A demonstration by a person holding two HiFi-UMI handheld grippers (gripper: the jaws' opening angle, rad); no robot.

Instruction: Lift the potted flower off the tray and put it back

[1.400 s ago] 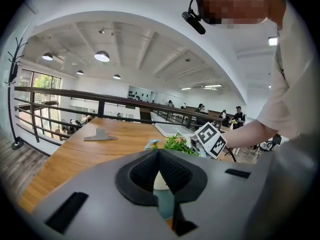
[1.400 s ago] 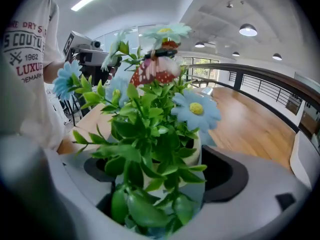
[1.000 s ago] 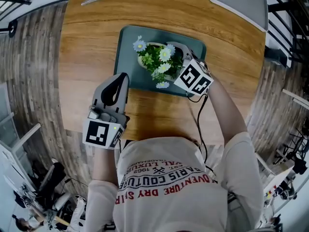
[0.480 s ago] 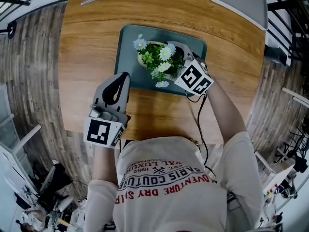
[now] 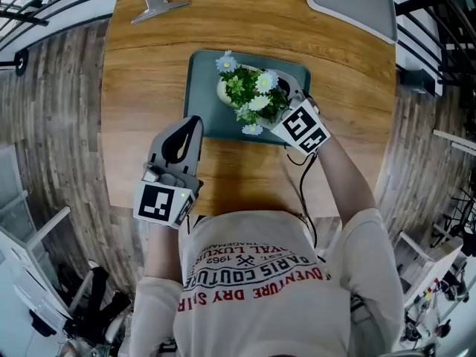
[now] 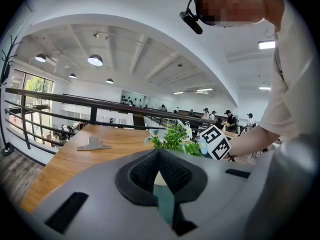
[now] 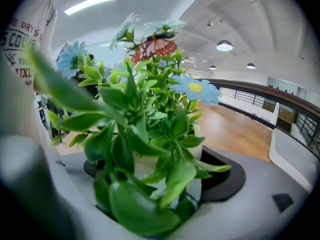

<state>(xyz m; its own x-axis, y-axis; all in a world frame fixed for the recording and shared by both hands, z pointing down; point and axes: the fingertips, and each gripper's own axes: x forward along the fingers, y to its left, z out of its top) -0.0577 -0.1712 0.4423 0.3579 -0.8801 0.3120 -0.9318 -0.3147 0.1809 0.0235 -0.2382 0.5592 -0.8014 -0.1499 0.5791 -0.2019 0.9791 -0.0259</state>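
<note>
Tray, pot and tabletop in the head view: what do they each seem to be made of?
Tray: likely plastic or coated metal; matte dark teal, even colour, rounded corners.
Pot: probably glazed ceramic or plastic; the smooth cream wall does not settle which.
Tabletop: wood or wood-look laminate; warm brown with long grain lines and a soft sheen.

Open tabletop point(image 5: 141, 88) left of tray point(image 5: 199, 117), clip point(image 5: 158, 6) and board point(image 5: 353, 2) at far edge

The potted flower point(image 5: 249, 95) is green-leaved with pale-blue blooms, its pot point(image 5: 222, 91) seemingly cream; the tray point(image 5: 202, 111) teal.
</note>
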